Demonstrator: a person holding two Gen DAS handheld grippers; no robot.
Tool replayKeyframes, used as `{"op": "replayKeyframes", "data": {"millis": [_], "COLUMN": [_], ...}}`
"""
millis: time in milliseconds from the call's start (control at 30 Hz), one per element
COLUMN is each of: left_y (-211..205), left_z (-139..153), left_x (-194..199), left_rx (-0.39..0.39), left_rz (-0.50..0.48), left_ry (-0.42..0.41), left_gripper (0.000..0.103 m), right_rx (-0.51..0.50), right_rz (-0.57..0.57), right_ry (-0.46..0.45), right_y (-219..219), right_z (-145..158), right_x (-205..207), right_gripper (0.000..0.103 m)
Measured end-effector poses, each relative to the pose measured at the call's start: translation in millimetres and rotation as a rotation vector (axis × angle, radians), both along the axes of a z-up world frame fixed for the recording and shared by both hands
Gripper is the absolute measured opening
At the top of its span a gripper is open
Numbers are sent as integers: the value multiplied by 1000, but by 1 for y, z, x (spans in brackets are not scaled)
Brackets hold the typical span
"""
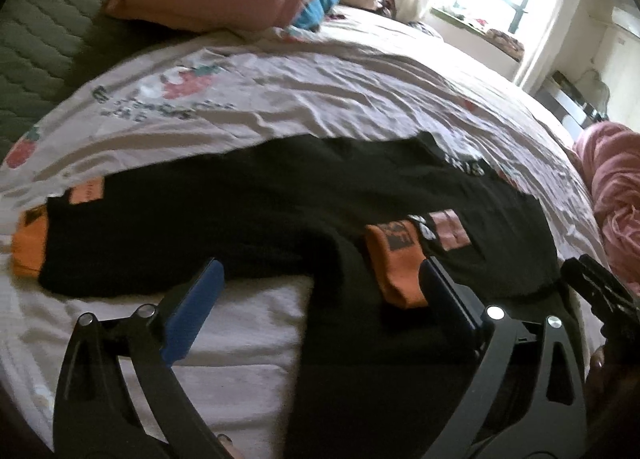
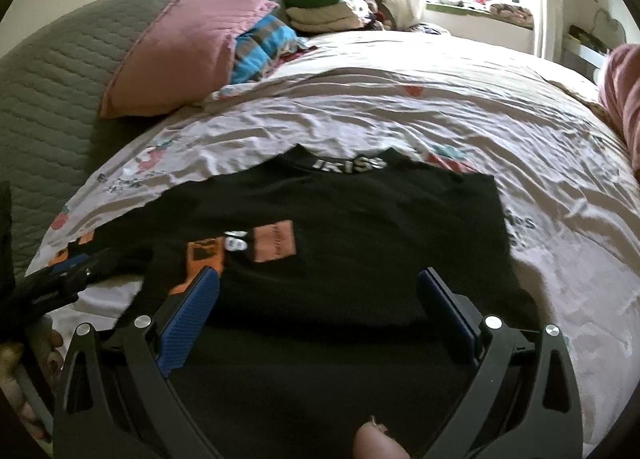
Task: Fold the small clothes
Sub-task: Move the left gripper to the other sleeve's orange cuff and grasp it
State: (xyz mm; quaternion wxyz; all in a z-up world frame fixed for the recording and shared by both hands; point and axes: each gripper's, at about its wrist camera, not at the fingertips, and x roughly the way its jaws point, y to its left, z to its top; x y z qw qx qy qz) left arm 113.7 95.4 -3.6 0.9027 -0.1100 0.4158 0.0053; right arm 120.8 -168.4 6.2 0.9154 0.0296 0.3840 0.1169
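A black long-sleeved top [image 1: 248,219] with orange cuffs and pink patches lies flat on the bed, its right sleeve folded across the body so that an orange cuff [image 1: 396,263] lies on the chest. The top also shows in the right wrist view [image 2: 360,243], collar lettering at the far edge. My left gripper [image 1: 320,279] is open and empty, just above the top's lower left part. My right gripper [image 2: 318,291] is open and empty over the top's near hem. The left gripper [image 2: 68,279] shows at the left of the right wrist view.
The bed has a wrinkled white printed sheet [image 2: 400,115]. A pink pillow [image 2: 180,51] and a green quilt [image 2: 44,91] lie at the far left. A pile of folded clothes [image 2: 328,7] sits at the far edge. Pink cloth [image 1: 616,195] lies at the right.
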Motion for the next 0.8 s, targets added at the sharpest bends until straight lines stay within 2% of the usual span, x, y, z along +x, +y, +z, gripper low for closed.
{"op": "replayKeyframes", "data": {"millis": [300, 467, 667, 800], "left_y": [36, 50, 64, 84], "left_z": [16, 19, 20, 17], "left_x": [-11, -14, -16, -18], "left_rx": [0, -19, 6, -16], "left_rz": [100, 133, 174, 219], "left_ry": [-45, -47, -46, -33], "left_gripper": [93, 93, 93, 93], "right_rx": [16, 15, 7, -14], "right_rz": [84, 124, 176, 229], "right_ry": [-42, -50, -63, -72], "right_y": [42, 61, 85, 105], "right_z": [16, 20, 25, 29], "right_x": [-1, -1, -1, -2], "right_gripper": [98, 99, 99, 99]}}
